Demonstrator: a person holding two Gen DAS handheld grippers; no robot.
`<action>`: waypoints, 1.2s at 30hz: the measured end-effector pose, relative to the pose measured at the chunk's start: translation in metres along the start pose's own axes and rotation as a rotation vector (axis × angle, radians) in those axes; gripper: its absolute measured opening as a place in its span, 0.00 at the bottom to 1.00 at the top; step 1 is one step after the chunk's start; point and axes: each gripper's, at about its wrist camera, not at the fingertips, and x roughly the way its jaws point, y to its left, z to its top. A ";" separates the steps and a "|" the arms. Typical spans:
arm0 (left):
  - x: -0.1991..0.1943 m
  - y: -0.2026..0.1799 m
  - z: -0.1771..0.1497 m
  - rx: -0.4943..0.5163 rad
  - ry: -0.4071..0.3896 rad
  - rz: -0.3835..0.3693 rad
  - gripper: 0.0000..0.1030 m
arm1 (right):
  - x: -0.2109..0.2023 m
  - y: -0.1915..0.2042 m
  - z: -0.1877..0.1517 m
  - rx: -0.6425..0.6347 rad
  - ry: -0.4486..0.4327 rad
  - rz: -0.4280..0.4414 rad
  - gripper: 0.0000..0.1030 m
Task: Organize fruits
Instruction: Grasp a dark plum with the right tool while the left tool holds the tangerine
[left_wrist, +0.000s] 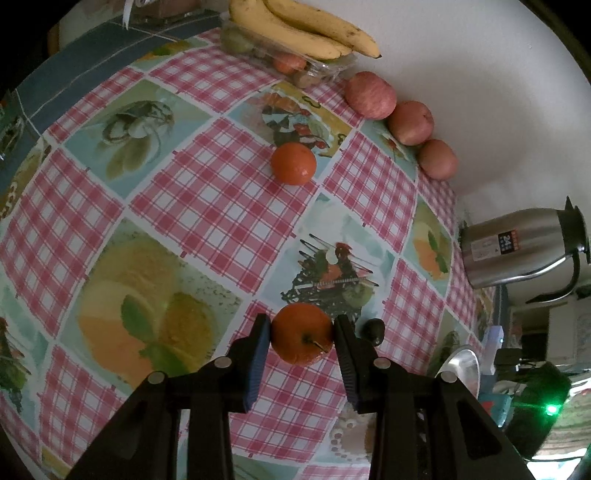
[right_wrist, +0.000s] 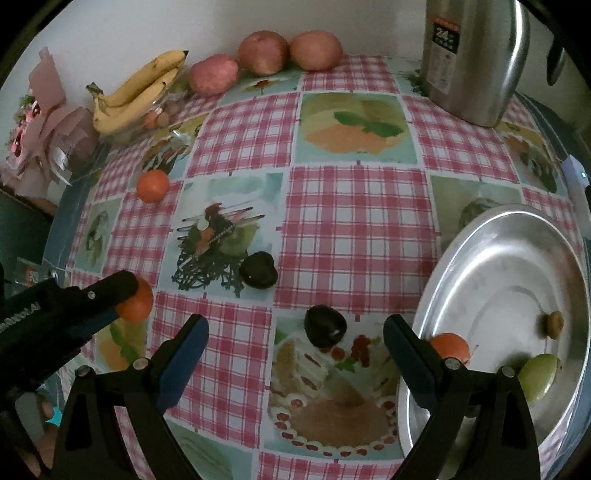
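Note:
My left gripper (left_wrist: 302, 334) is shut on an orange tangerine (left_wrist: 302, 338), with both blue pads pressing its sides. In the right wrist view that left gripper (right_wrist: 127, 301) and its tangerine (right_wrist: 138, 300) sit at the left edge. My right gripper (right_wrist: 295, 332) stands wide open over the cloth. A dark plum (right_wrist: 325, 325) lies between and slightly ahead of its fingertips, untouched. A second plum (right_wrist: 258, 269) lies farther out. Another tangerine (left_wrist: 293, 163) rests alone on the tablecloth. The metal plate (right_wrist: 509, 266) at the right holds a tangerine (right_wrist: 448, 347), a green fruit (right_wrist: 537, 374) and a small brown fruit (right_wrist: 554, 323).
Three apples (right_wrist: 262, 51) line the wall at the back. Bananas (right_wrist: 136, 92) lie on a clear plastic tray with small fruits. A steel thermos (right_wrist: 472, 55) stands at the back right. Pink wrapped flowers (right_wrist: 48, 122) sit at the far left edge.

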 end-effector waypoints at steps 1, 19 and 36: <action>0.000 0.000 0.000 -0.001 0.001 -0.001 0.37 | 0.003 0.000 0.000 0.000 0.007 -0.008 0.93; 0.004 -0.001 -0.001 -0.009 0.011 -0.010 0.37 | 0.039 0.017 -0.006 -0.082 0.055 -0.082 0.93; 0.005 -0.001 0.000 -0.007 0.015 -0.020 0.37 | 0.059 0.035 -0.014 -0.123 0.054 -0.168 1.00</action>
